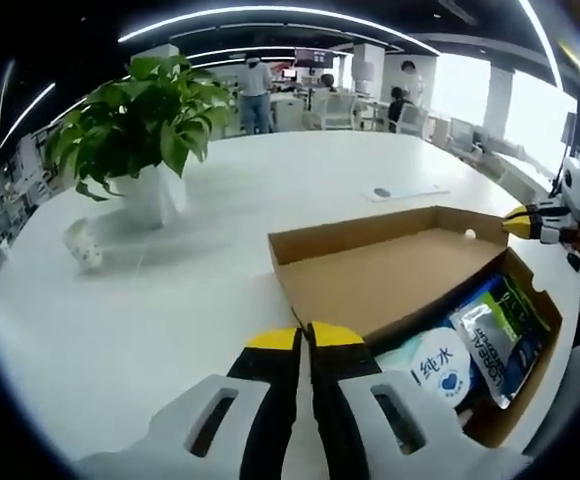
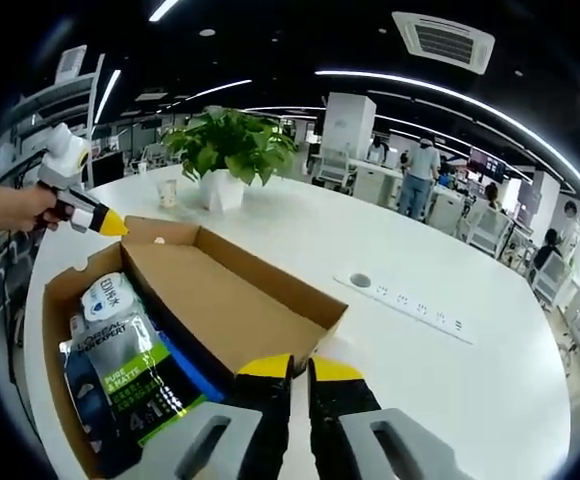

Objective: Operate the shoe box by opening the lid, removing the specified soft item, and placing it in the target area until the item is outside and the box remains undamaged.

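Cardboard shoe box open; soft wipes pack inside looks limp, so my closed, empty left gripper should pinch its edge.

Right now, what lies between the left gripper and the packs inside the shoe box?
In the left gripper view, the raised brown lid stands between the left gripper and the packs in the shoe box.

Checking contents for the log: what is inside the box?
The box holds a white wipes pack and a dark pouch with a green label. The raised lid hides the rest.
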A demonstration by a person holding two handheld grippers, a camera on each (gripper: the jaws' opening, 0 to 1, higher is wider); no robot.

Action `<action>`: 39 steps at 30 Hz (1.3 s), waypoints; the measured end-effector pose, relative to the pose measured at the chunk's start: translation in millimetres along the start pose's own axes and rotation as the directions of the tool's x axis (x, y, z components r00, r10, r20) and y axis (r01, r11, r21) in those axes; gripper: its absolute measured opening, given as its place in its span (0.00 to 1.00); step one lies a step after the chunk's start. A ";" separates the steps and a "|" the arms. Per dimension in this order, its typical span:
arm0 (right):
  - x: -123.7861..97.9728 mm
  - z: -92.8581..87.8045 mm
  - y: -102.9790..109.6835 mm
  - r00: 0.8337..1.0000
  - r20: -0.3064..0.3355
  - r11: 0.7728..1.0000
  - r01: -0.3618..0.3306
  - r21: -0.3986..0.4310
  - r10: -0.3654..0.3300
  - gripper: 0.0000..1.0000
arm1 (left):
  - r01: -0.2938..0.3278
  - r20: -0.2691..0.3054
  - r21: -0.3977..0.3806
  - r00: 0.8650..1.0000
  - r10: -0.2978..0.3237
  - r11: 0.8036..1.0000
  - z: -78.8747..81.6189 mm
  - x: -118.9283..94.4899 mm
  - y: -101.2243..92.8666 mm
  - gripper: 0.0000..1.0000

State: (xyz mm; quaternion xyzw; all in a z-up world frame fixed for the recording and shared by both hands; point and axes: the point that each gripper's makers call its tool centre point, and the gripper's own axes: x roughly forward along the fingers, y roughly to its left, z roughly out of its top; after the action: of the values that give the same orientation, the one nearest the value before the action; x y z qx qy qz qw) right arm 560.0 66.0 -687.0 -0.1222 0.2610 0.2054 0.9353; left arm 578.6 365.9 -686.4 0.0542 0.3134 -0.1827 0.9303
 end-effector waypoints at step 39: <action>-58.2 13.0 35.5 0.986 0.053 0.981 -0.149 -0.125 0.156 0.53 | 0.119 -0.022 0.030 0.993 -0.118 0.992 -20.4 -61.7 -69.8 0.30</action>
State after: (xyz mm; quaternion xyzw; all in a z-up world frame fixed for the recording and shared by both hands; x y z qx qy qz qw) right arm 504.3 83.1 -649.2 -0.1513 0.2271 0.2956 0.9155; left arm 495.5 324.4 -664.5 0.0517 0.3226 -0.2419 0.9136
